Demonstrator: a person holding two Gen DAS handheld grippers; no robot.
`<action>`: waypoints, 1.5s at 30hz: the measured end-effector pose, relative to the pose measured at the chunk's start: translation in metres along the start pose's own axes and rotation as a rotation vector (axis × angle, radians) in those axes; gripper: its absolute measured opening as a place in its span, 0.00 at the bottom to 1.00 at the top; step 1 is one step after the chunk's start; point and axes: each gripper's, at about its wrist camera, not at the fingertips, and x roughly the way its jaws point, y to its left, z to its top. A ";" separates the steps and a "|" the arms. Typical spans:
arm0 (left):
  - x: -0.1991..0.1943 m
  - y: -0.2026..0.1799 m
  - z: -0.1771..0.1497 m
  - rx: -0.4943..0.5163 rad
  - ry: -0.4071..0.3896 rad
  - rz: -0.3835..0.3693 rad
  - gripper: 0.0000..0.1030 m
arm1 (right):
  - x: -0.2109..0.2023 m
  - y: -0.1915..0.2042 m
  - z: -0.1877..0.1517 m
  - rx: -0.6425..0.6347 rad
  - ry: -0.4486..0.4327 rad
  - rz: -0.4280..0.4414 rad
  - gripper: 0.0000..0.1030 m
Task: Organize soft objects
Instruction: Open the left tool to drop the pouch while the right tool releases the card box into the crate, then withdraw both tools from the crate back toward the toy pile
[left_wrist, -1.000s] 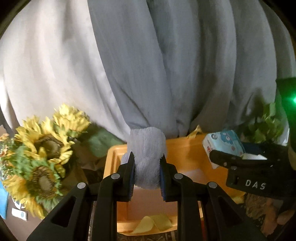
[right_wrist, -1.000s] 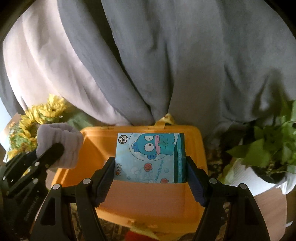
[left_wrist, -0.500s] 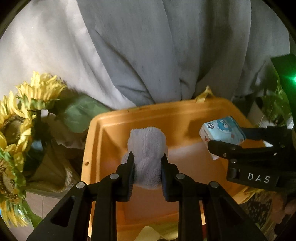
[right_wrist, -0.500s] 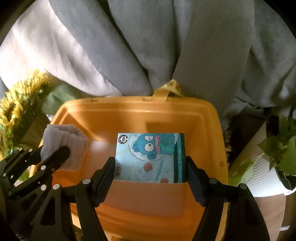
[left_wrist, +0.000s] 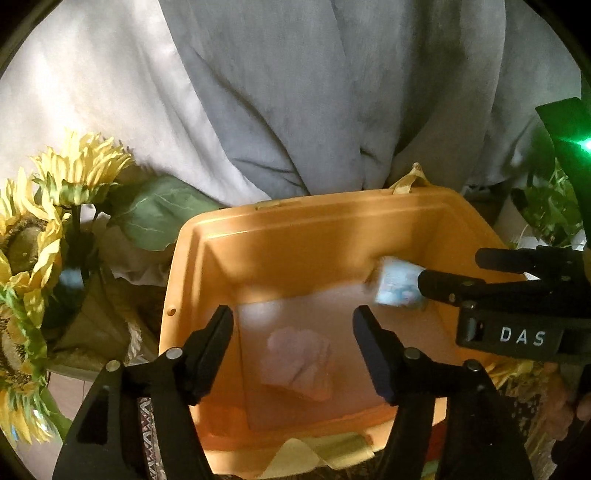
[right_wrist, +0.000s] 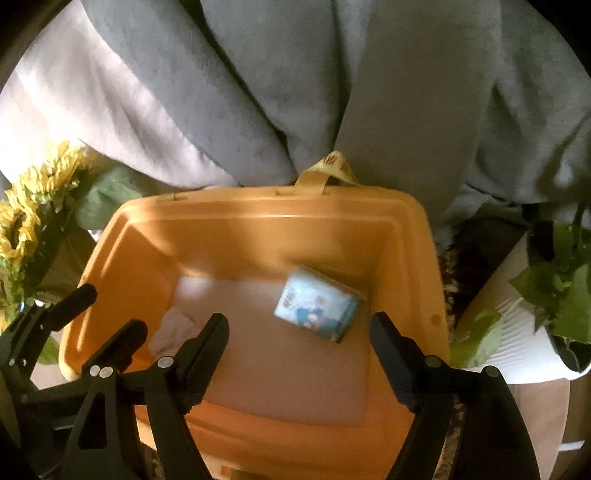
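Note:
An orange plastic bin (left_wrist: 295, 236) (right_wrist: 266, 229) sits below both grippers. My left gripper (left_wrist: 293, 321) is open and empty above the bin. A white rolled towel (left_wrist: 297, 360) lies blurred inside the bin under it; it also shows in the right wrist view (right_wrist: 171, 328). My right gripper (right_wrist: 297, 328) is open and empty above the bin. A light blue tissue pack with a cartoon print (right_wrist: 317, 310) is inside the bin, blurred; in the left wrist view the pack (left_wrist: 397, 286) shows beside the right gripper's fingers (left_wrist: 454, 286).
Artificial sunflowers (left_wrist: 40, 236) (right_wrist: 22, 221) stand left of the bin. A green plant in a white pot (right_wrist: 532, 295) stands to the right. Grey and white curtains (left_wrist: 295, 92) hang behind. Yellow items (left_wrist: 317, 452) lie at the bin's near edge.
Both grippers have opened. The white towel and the blue tissue pack have left the jaws and dropped into the orange bin.

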 end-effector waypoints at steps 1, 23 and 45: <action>-0.002 0.000 0.000 -0.001 -0.003 -0.002 0.66 | -0.004 0.000 0.000 0.001 -0.009 0.000 0.77; -0.111 -0.014 -0.016 -0.015 -0.215 0.034 0.90 | -0.126 -0.008 -0.030 0.016 -0.308 -0.058 0.77; -0.184 -0.026 -0.059 -0.046 -0.334 0.058 0.97 | -0.185 -0.012 -0.105 0.107 -0.380 -0.127 0.81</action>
